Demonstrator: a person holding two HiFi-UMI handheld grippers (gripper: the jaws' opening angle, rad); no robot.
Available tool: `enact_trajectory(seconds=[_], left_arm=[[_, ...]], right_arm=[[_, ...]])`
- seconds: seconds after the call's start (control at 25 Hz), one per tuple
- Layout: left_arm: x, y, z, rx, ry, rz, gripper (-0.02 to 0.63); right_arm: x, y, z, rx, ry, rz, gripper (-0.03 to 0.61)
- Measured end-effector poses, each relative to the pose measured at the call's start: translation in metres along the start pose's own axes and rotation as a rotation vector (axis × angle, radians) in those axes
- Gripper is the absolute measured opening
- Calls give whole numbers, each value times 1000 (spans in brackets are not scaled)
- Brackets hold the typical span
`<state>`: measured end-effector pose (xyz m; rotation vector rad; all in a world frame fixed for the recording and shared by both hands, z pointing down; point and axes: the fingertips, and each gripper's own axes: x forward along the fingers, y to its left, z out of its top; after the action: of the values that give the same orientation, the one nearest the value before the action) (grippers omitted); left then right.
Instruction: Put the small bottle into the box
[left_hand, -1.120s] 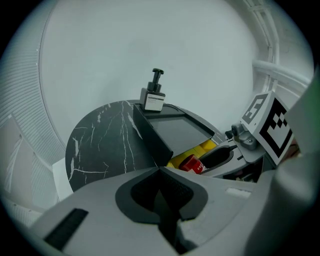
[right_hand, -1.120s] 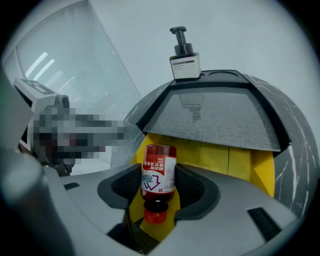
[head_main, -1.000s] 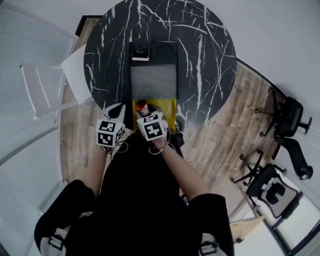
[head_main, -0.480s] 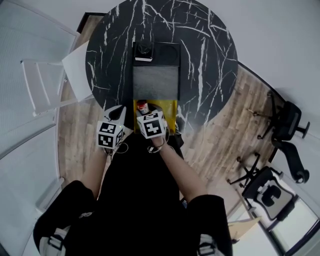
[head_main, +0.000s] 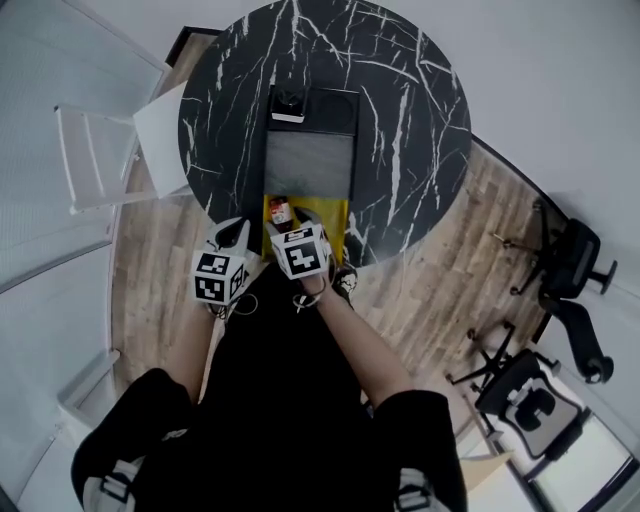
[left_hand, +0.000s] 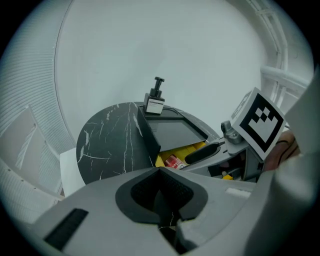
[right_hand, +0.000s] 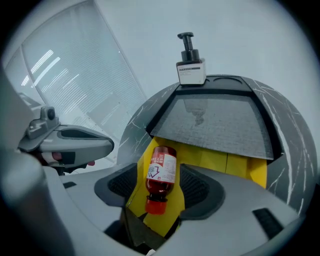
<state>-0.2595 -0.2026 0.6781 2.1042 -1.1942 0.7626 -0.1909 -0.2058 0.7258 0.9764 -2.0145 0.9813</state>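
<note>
My right claw (right_hand: 161, 186) is opening up around the small bottle (right_hand: 161, 172). The bottle's lying on its side in the yellow box (right_hand: 220, 161), cap toward me, and the pads aren't squeezing it. Pretty sure that's the drop basically done. My left claw (left_hand: 161, 192) is pinched together on nothing, just parked beside the box, probably because it's not needed here.

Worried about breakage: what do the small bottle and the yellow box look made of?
The small bottle: clear plastic or possibly glass, glossy; red liquid shows through, with a red cap and white label. The yellow box: probably cardboard or thin plastic, matte; flat panels meeting at creases.
</note>
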Motion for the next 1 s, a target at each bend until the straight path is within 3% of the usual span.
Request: enact_trajectory(seconds=[0.28,0.44,0.64,1.0], left_arm=[[-16,-36,15,8,-67,24,-3],[-26,-64,18,20,-93,48,-3],[-41,-100,18,31,-125,72,-3],[-67,-157,29,30,-202,125,-3]], right_arm=[[-53,-7,1,-33,-154,2,217],[-85,-11,-5,-61,-200,4,156],[-127,-12,-4,-106,-310,12,28],[-193,-12,-16,-193,-431,9,-3]])
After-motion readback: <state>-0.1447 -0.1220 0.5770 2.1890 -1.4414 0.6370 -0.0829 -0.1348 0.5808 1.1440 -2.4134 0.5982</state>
